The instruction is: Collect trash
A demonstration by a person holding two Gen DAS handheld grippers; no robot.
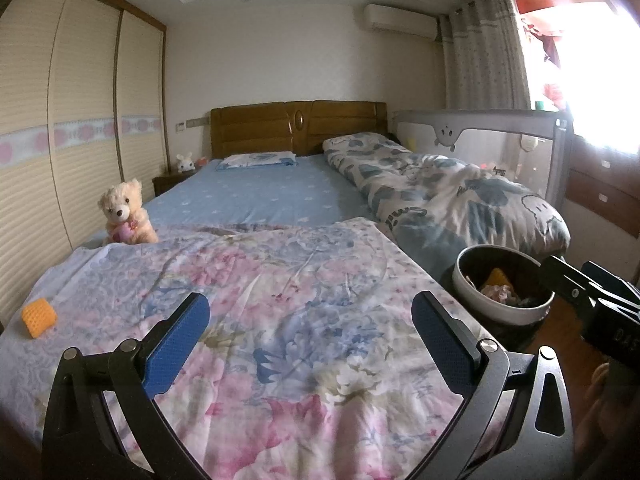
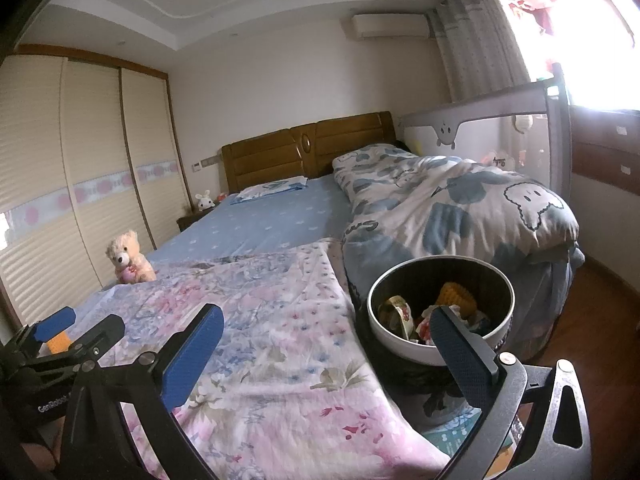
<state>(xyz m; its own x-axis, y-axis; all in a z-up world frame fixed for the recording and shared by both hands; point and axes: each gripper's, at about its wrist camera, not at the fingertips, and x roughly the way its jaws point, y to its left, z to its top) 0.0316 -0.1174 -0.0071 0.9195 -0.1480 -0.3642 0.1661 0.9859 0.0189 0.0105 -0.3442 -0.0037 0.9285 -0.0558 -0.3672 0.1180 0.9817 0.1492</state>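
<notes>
An orange foam net piece (image 1: 39, 317) lies on the floral quilt (image 1: 280, 300) at the bed's left edge; the right wrist view shows it (image 2: 57, 342) partly hidden behind the left gripper. A white-rimmed trash bin (image 1: 505, 288) stands beside the bed's right side and holds an orange foam piece, crumpled paper and wrappers (image 2: 440, 312). My left gripper (image 1: 310, 332) is open and empty above the quilt, right of the orange piece. My right gripper (image 2: 326, 350) is open and empty, its right finger in front of the bin's rim.
A teddy bear (image 1: 125, 214) sits on the bed's left edge. A rolled cartoon duvet (image 1: 460, 196) lies along the right side. A pillow (image 1: 256, 159), wooden headboard, a mesh bed rail (image 1: 500, 140), wardrobe doors (image 1: 60, 120) and wooden floor (image 2: 592, 320) surround the bed.
</notes>
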